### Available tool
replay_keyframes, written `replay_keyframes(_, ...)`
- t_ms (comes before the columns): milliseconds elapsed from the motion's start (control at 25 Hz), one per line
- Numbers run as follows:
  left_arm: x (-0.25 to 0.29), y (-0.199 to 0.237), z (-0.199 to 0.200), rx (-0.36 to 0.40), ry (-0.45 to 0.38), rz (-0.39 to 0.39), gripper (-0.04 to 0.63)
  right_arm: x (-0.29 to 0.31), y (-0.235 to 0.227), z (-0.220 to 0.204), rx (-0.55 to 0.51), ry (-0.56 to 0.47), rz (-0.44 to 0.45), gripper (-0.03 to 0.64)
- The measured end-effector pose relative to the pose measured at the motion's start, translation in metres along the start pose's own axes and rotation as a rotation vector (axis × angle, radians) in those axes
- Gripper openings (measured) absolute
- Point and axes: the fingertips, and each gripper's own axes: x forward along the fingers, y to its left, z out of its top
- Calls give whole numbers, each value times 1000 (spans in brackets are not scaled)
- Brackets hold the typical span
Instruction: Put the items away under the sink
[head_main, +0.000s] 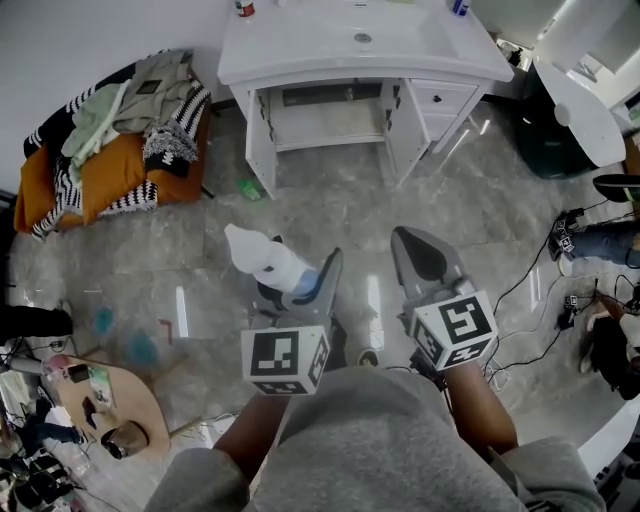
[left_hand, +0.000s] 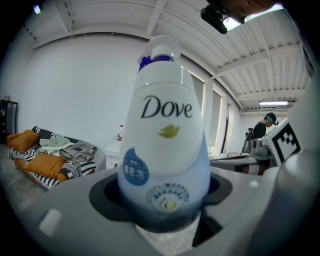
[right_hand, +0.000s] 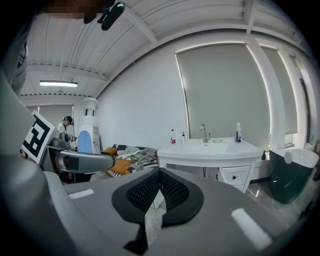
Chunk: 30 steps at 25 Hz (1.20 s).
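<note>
Sensibly, the left hand-held gripper (left_hand: 162, 202) is clamping the slick, probably heavy soap bottle (left_hand: 162, 145) low at its belly, while the right hand-held gripper (right_hand: 159, 187) is riding closed, empty.

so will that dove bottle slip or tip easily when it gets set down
Probably rigid: the Dove bottle shows no denting where the left hand-held gripper clamps its lower body. Its smooth glossy plastic could slip. Tall and narrowing to a pump top, it may tip if nudged high.

"Dove" in dark script over a gold bird emblem on the white and pale-blue plastic pump bottle (left_hand: 165, 150), its blue drop-shaped label (left_hand: 134, 167) in print too small to read
</note>
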Motion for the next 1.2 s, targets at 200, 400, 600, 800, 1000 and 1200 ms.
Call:
replay_keyframes(200, 9, 17, 9, -17, -3, -14, 352, 22, 8, 10, -6, 10, 2, 0)
replay_keyframes(400, 18, 40, 17, -25, -16, -18, 353, 43, 15, 20, -22, 11, -5, 0)
replay_keyframes(600, 27, 58, 26, -22, -26, -33, 352, 62, 20, 28, -26, 7, -18, 0)
replay_keyframes(800, 31, 71, 28, -21, -23, -47, 353, 76, 23, 33, -25, 4, -36, 0)
replay_keyframes(1000, 31, 82, 28, -22, -28, -53, 352, 79, 28, 33, -40, 14, -47, 0)
replay_keyframes(1200, 29, 90, 31, -31, -43, -53, 353, 78, 32, 38, -64, 16, -57, 0)
